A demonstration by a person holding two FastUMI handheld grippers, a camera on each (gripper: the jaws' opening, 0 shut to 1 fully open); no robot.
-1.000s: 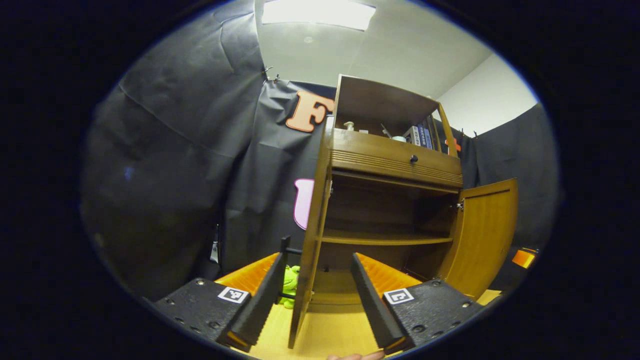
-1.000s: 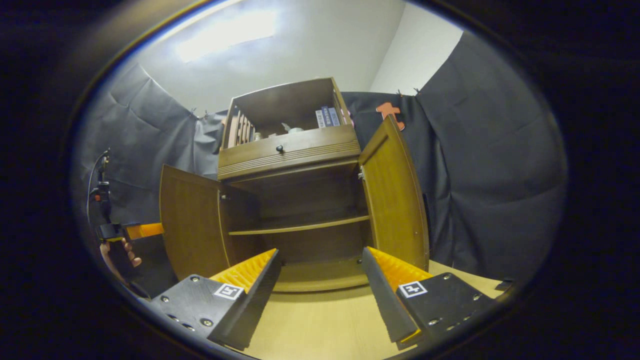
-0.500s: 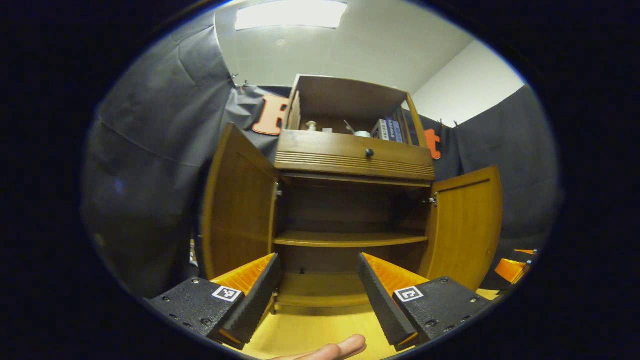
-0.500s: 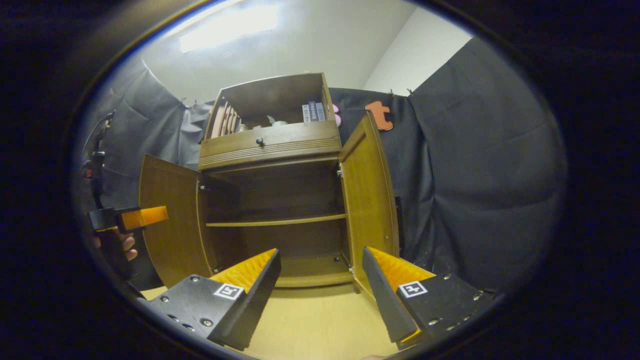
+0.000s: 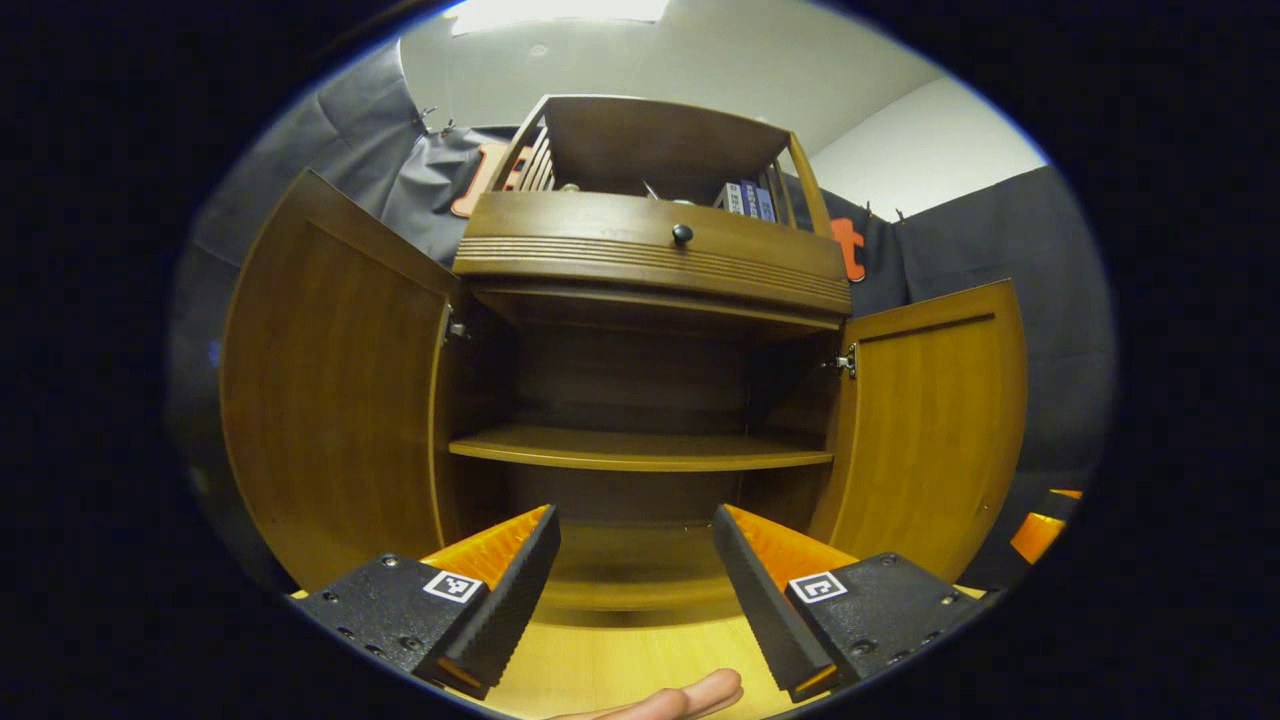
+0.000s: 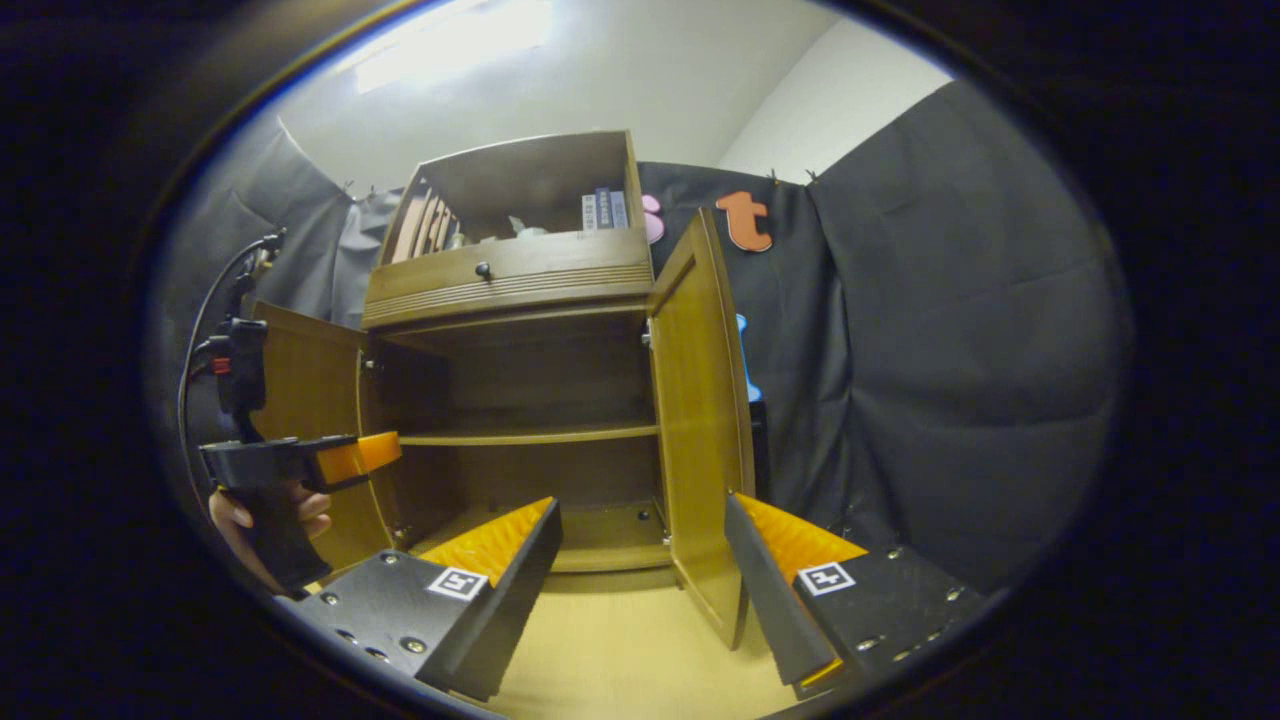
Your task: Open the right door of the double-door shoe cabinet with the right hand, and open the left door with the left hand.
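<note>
Left gripper view looks straight into the shoe cabinet (image 5: 650,270), and both doors are swung wide: left door (image 5: 330,380) and right door (image 5: 930,420). The left hand-held gripper (image 5: 635,590) sits low in front with fingers spread, nothing between them. Over in the right gripper view, the right hand-held gripper (image 6: 640,590) is spread and empty too, with the right door's edge (image 6: 700,420) just past its fingers.
</note>
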